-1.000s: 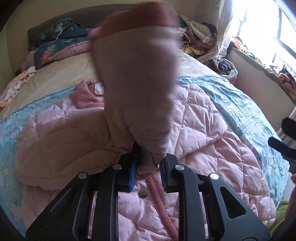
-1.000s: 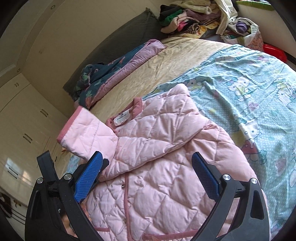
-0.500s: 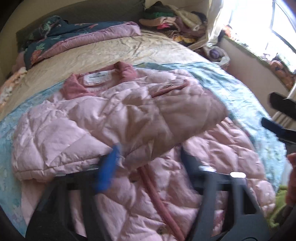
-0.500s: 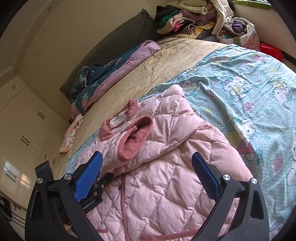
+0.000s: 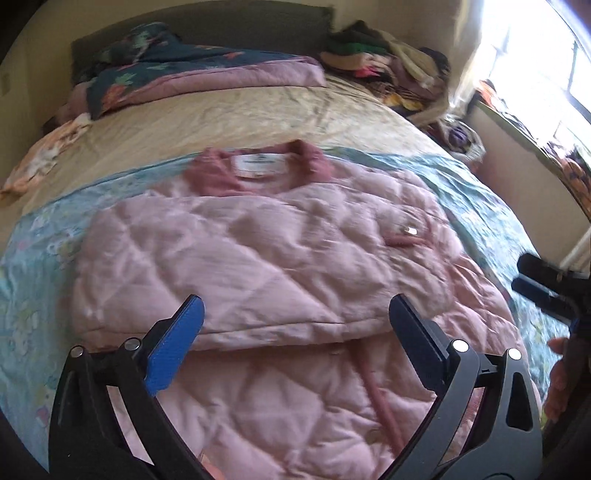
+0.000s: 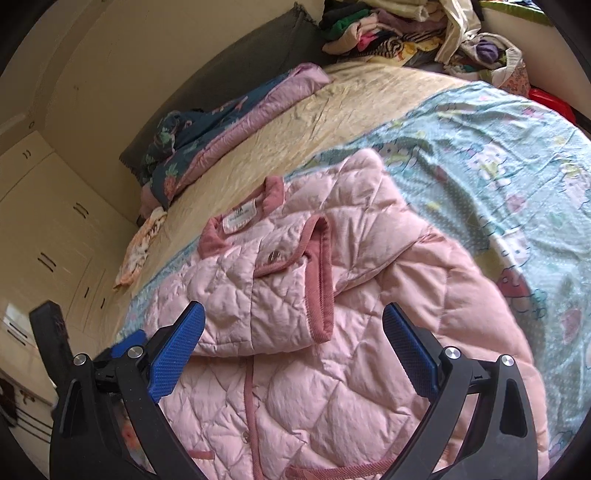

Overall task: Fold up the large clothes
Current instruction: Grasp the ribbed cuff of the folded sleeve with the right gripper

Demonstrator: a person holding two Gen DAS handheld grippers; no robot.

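One pink quilted jacket [image 5: 280, 266] is all that's being worked on here, lying flat on the blue cartoon-print sheet [image 6: 498, 155] on the near half of the bed [image 5: 229, 114], collar at the far end.

Progress-wise I'd call it early-to-middle. One sleeve [image 6: 266, 295] is folded across the chest, its dark pink cuff lying about mid-jacket. I can't spot the other sleeve for sure, so I'd guess it's either tucked under or not dealt with yet. The body hasn't been folded up at all; the hem end runs right under both cameras at full length. So still left, as I read it: probably the second sleeve, then folding the body in half or thirds.

Left gripper [image 5: 295, 325] has its jaws spreading wide, nothing between them, hovering above the folded sleeve. Right gripper [image 6: 295, 332] has its jaws wide apart too, holding nothing, just above the jacket.

Count: one jacket, one folded sleeve, two grippers, one floral duvet [image 5: 192, 77] bunched at the far end, one messy clothes pile [image 6: 406, 29] in the far right corner.
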